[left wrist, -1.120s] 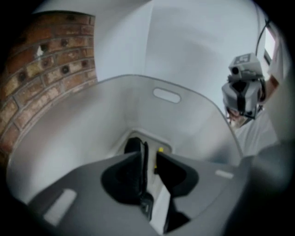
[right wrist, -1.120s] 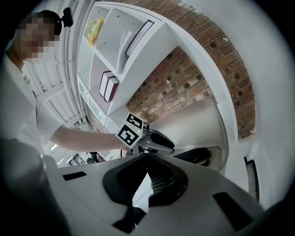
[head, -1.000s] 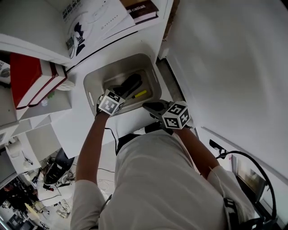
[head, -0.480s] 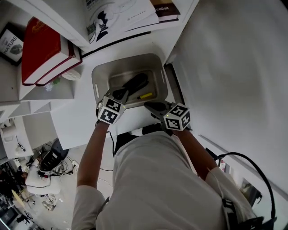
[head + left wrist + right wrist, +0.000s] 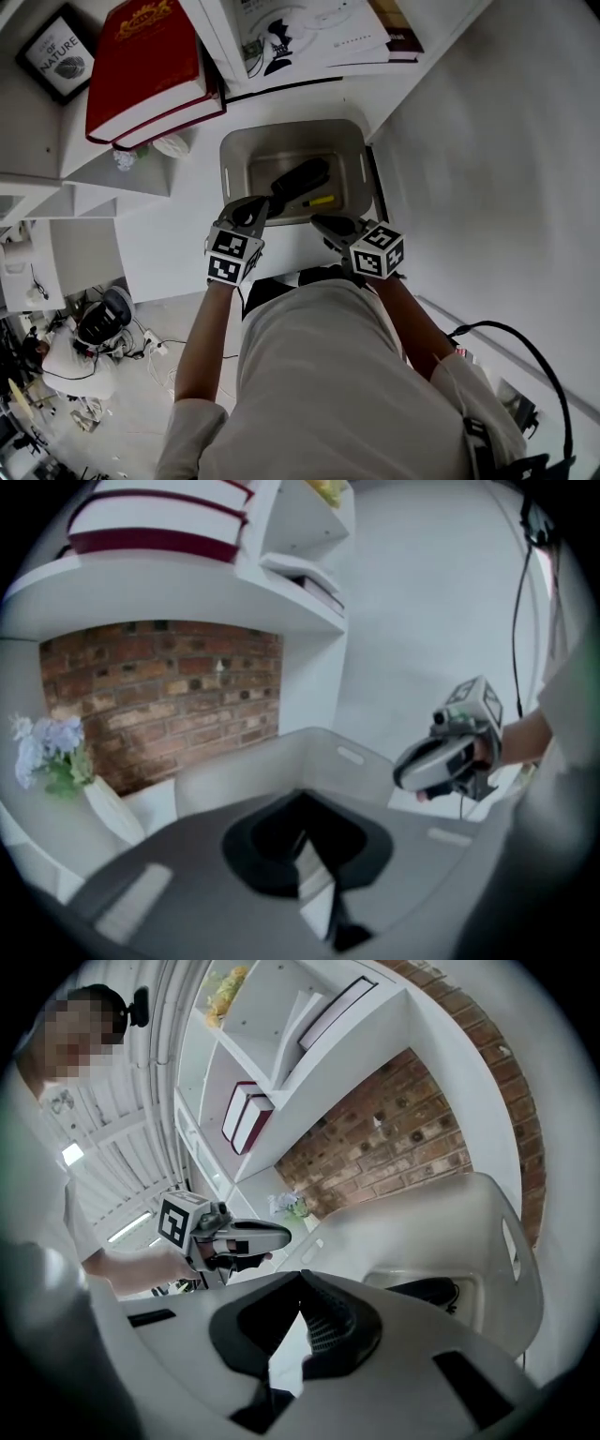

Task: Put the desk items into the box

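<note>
Both shut jaws hang empty near the filled box [image 5: 234, 161].

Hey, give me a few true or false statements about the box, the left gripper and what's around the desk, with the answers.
1. A yellow pen lies inside the box. True.
2. The left gripper carries the black item. False: its jaws have just been closing with nothing between them, and the black item lies in the box.
3. Red books rest on a shelf beyond the box. True.
4. The wall behind the desk is green tile. False: the left gripper view shows a brick wall.
</note>
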Demonstrator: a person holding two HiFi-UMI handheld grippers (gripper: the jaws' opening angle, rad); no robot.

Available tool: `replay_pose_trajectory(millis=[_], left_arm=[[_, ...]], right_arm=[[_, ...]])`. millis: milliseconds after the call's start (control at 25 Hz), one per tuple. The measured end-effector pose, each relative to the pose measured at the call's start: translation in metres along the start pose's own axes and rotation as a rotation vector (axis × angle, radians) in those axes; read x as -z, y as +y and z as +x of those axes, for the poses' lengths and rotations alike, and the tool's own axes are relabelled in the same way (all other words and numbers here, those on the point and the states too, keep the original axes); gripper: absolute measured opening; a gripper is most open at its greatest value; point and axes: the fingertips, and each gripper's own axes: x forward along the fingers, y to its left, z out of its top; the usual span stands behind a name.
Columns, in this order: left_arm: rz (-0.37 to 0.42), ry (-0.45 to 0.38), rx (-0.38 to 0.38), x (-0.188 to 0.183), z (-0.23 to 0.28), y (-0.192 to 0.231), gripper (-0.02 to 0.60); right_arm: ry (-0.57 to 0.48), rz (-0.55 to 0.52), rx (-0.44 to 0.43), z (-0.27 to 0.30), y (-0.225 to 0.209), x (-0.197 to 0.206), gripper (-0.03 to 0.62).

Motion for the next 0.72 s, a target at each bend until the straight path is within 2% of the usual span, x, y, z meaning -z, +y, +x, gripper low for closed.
replay_pose_trajectory(millis=[320,560,720], left_arm=[[-0.107,-0.106,-0.081,0.022,-0.063,0.03,0.003],[-0.162,-0.127,-0.067,0.043,-0.094,0.039,0.002],[-0.163,-0.149,-0.056,0.049,-0.109,0.036,0.002]], right_arm=[[-0.099,-0.007,0.101,0.017,0.029,-0.008,0.0],[-0.12,0.002,0.15,0.031,0.057,-0.003,0.0],[-0.132,-0.015,0.168,0.034,0.075,-0.001,0.0]])
